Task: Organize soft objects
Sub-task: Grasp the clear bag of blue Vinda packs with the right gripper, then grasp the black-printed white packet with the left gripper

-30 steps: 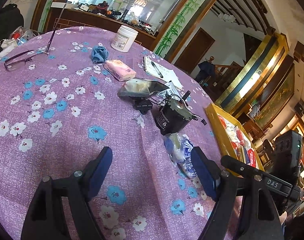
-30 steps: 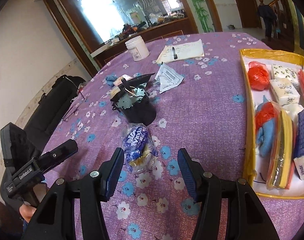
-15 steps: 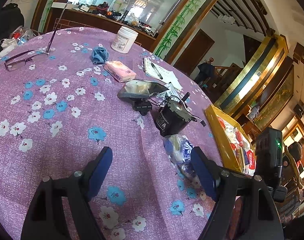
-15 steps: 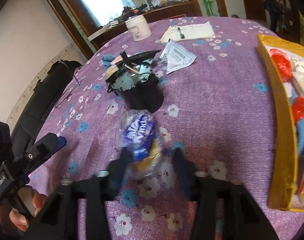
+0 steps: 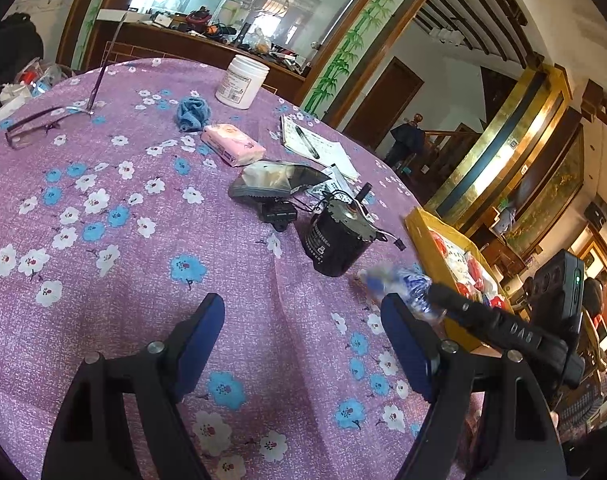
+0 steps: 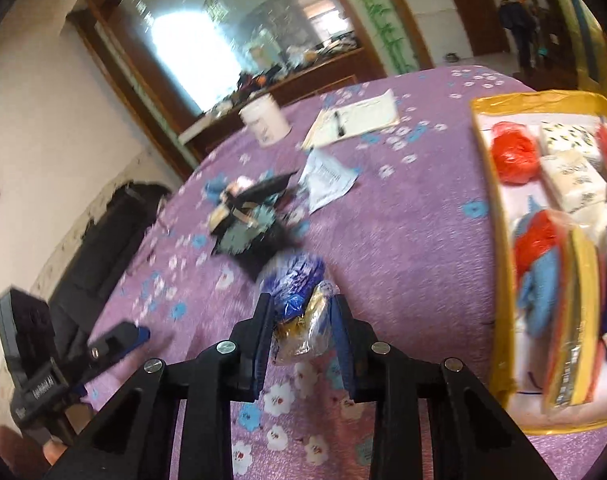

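Since a second ago the right gripper (image 6: 299, 334) has just been closing; its pads now pinch the plastic-wrapped packet (image 6: 297, 300) on the table (image 6: 403, 248). Leftward, the left gripper (image 5: 303, 344) gapes over bare cloth. Rightward, the yellow tray (image 6: 499, 216) edge lies near.

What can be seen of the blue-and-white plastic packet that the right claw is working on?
The packet is a soft, crinkly clear-plastic bundle printed in blue and white, with something yellowish showing at its lower end. It sits between the blue pads of the right claw, whose jaws have just been closing and now press its sides. It lies near the black cylindrical device, with the yellow tray off to the right. Motion blur hides the print's wording.
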Action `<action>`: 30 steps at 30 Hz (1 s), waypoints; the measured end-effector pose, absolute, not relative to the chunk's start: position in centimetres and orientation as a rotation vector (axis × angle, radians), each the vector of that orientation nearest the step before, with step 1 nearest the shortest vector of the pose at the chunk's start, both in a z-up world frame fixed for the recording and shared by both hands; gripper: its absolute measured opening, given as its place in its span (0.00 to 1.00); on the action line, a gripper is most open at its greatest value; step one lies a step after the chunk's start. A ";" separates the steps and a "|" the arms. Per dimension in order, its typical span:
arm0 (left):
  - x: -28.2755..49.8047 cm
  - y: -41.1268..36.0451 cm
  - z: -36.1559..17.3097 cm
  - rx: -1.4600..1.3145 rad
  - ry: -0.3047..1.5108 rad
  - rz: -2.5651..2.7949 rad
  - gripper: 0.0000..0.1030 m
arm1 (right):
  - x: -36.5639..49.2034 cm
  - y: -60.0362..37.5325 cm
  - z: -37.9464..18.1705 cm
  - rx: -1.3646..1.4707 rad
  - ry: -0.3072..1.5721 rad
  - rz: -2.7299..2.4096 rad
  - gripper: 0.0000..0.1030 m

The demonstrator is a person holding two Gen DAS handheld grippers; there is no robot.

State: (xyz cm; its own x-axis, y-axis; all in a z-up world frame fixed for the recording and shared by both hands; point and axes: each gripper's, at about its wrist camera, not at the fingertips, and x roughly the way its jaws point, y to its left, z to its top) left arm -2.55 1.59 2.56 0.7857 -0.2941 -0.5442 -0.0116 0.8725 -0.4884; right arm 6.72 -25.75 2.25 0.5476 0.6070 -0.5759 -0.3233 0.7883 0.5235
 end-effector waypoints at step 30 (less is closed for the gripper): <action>19.0 0.9 3.7 -0.218 1.024 -0.266 0.88 | 6.9 -21.9 -0.1 0.220 0.971 0.661 0.37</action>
State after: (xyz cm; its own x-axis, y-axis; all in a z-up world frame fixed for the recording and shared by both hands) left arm 18.97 0.92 3.72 0.4929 -0.3184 -0.8097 0.1163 0.9464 -0.3014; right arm 6.91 -21.87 -0.14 0.3886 0.6090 -0.6914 -0.4195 0.7851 0.4557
